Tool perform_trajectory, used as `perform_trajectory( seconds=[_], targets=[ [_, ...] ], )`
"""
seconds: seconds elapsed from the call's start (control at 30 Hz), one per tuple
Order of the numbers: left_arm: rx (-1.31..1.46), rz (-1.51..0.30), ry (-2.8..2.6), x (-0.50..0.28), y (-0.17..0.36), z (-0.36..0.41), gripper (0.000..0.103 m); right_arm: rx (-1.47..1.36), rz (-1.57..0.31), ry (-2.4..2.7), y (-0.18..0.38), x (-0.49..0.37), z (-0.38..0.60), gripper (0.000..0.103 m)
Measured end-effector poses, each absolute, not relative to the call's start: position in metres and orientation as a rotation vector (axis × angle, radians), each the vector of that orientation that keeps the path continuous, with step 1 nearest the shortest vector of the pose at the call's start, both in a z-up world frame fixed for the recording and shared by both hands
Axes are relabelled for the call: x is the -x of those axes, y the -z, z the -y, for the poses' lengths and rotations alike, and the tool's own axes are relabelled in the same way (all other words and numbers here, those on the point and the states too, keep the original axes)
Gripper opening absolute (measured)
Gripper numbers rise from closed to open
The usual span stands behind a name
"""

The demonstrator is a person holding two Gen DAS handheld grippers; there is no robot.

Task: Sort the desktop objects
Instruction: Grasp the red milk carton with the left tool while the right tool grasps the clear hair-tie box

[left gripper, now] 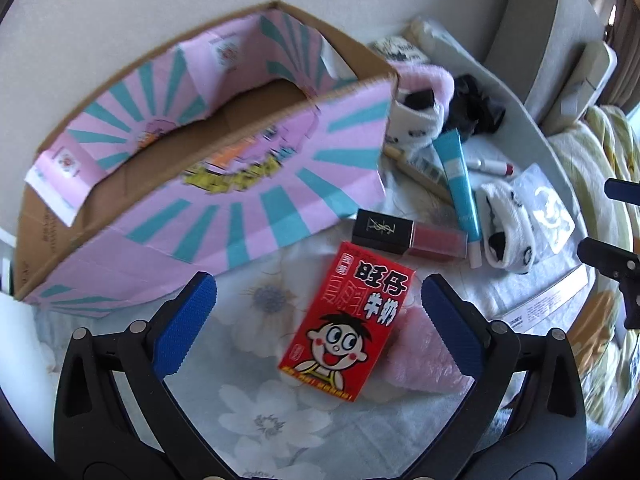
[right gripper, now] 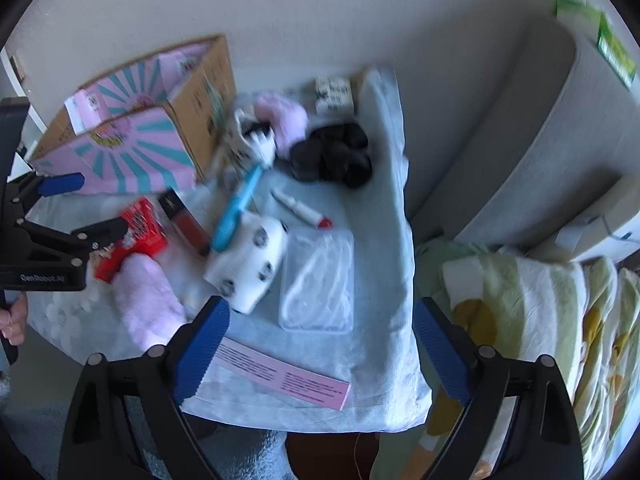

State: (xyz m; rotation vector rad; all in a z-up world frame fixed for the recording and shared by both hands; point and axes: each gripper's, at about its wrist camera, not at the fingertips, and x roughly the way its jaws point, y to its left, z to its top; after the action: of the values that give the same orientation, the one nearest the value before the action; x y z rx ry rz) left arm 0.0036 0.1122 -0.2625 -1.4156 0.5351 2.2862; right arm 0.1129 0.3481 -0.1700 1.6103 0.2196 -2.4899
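Observation:
A red milk carton (left gripper: 344, 320) lies flat on the flowered cloth between the fingers of my left gripper (left gripper: 320, 312), which is open and not touching it. A pink fluffy sock (left gripper: 424, 356) lies against the carton's right side, under the right finger. Behind stands an open pink-and-teal cardboard box (left gripper: 200, 160). My right gripper (right gripper: 320, 320) is open over the table's front part, with nothing between its fingers. Just ahead of it lie a white spotted sock (right gripper: 252, 260) and a clear plastic pack (right gripper: 320, 284).
A lip gloss (left gripper: 408, 232), a blue tube (left gripper: 460, 184), a lipstick (right gripper: 304, 210) and a black cloth (right gripper: 332, 156) lie mid-table. A pink card (right gripper: 280, 380) rests at the front edge. Striped bedding (right gripper: 520, 320) lies right of the table. A hand (right gripper: 14, 320) shows at the left.

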Motion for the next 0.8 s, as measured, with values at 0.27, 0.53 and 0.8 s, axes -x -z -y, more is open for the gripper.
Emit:
perform_trajectory(
  seconds=[0.27,0.53,0.8],
  targets=[
    [1.473,-0.582,-2.249,0.002,0.287,-0.119,0.101,-1.651,-0.264,2.426,0.202,-0.106,-0.352,0.08],
    [1.51,-0.531,-2.233,0.01,0.292,-0.111,0.097,-1.654,-0.304,2.392,0.212,-0.098,-0.346,0.074],
    [1.55,-0.453,-2.213,0.017,0.298,-0.097,0.071,-1.664,-0.3,2.343,0.226,-0.088,-0.344,0.058]
  ],
)
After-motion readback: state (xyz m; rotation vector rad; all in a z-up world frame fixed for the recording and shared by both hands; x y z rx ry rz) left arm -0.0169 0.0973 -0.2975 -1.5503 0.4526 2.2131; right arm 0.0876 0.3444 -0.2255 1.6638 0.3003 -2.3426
